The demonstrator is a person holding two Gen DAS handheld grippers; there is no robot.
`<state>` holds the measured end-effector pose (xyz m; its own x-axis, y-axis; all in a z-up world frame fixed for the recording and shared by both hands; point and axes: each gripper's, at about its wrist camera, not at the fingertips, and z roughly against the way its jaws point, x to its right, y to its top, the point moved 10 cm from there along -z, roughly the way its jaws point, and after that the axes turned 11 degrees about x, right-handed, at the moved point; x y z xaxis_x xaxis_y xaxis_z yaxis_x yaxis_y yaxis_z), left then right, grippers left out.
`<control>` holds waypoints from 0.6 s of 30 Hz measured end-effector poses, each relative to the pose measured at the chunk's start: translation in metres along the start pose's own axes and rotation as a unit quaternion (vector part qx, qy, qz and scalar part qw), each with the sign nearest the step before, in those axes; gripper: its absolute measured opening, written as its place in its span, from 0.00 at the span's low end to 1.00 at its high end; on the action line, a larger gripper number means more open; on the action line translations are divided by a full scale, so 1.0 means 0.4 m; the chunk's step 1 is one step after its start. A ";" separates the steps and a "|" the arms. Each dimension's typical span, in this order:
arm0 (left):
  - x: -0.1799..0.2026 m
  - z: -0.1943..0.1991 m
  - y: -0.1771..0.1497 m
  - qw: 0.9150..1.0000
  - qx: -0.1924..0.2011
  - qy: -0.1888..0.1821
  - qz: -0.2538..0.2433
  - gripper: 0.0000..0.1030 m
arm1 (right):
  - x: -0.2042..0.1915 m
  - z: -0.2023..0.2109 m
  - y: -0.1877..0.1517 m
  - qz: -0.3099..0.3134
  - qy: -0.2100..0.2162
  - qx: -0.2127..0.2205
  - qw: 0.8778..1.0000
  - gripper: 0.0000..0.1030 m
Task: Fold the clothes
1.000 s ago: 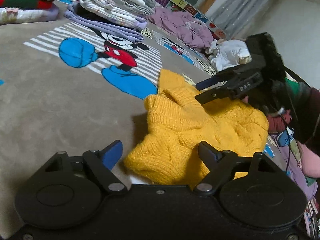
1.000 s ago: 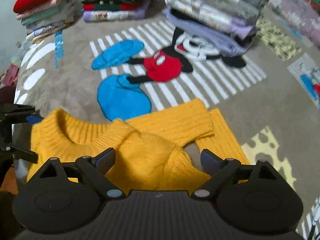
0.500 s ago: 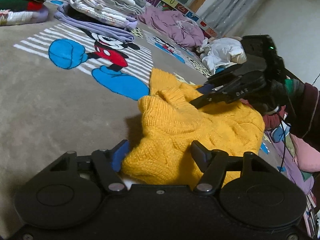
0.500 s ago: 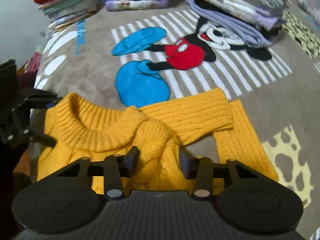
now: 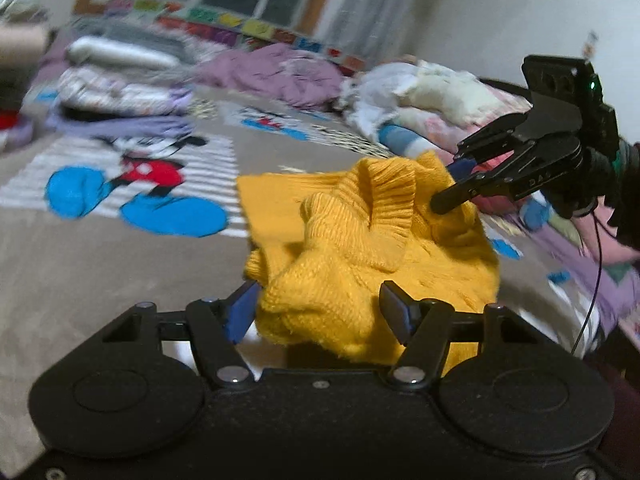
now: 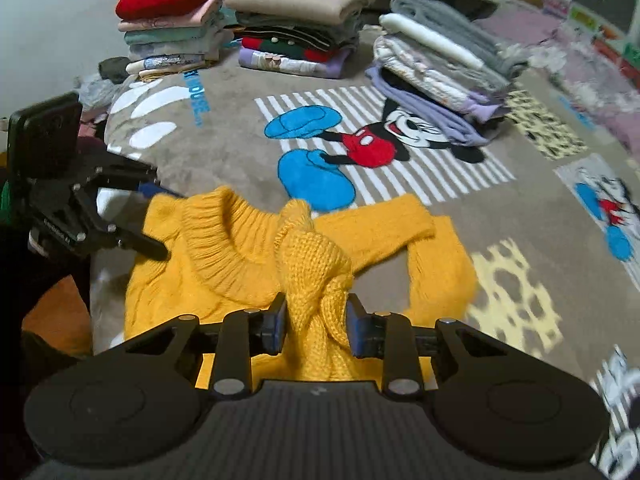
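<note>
The right gripper [image 6: 316, 326] had just been closing and clenched the yellow sweater [image 6: 248, 256]; the left gripper [image 5: 320, 310], also closing, clasped its bunched edge

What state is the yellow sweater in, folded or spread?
Partly folded: yellow sweater is bunched, sleeves crossed over its body, one fold pinched in right gripper.

Sweater [image 6: 248, 264] on the blanket [image 6: 224, 160] — folded stacks [image 6: 296, 32] behind it, loose heap [image 5: 420, 96] to the right.
</note>
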<state>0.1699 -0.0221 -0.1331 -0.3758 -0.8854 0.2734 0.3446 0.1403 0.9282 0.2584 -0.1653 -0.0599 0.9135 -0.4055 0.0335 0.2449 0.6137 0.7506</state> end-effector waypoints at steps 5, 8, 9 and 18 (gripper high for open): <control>0.069 0.007 -0.019 0.998 -0.006 -0.027 -0.058 0.42 | -0.067 0.108 -0.086 -0.024 -0.043 0.033 0.998 0.30; 0.109 0.011 -0.027 0.995 -0.008 -0.048 -0.082 0.36 | -0.101 0.159 -0.140 -0.040 -0.073 0.056 0.995 0.29; 0.124 0.014 -0.030 0.994 -0.007 -0.057 -0.092 0.36 | -0.111 0.175 -0.157 -0.047 -0.081 0.062 0.994 0.29; 0.197 0.011 -0.080 0.990 -0.046 -0.092 -0.100 0.60 | -0.174 0.251 -0.318 -0.101 -0.132 0.054 0.985 0.30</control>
<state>0.1254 -0.0946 -0.1402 -0.5911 -0.7951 0.1358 0.3220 -0.0782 0.9435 0.1310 -0.2832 -0.0917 0.7301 -0.6825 0.0350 0.3651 0.4328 0.8243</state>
